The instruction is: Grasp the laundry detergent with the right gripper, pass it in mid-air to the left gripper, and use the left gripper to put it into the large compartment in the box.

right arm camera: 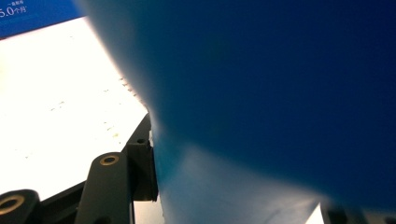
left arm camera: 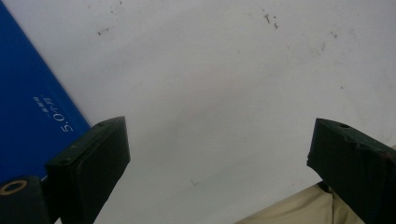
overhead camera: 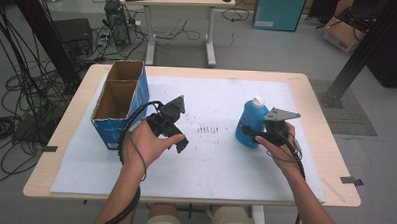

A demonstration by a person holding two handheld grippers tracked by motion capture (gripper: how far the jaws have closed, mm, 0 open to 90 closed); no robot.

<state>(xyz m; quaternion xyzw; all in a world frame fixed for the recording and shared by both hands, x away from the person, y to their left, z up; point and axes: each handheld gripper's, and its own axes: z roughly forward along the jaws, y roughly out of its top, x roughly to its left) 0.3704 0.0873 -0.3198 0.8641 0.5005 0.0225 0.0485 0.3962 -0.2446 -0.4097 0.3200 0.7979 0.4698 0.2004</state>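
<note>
My right claw (overhead camera: 259, 135) pinches the bottle (overhead camera: 251, 121), upright on the mat well right of the box (overhead camera: 120, 105); my left claw (overhead camera: 172, 122) hangs spread, empty; boxing it remains, I judge.

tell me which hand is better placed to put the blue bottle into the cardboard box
Right, most likely: the right gripper is already shut on the blue bottle. The left gripper sits nearer the cardboard box, but its jaws are open and hold nothing.
</note>
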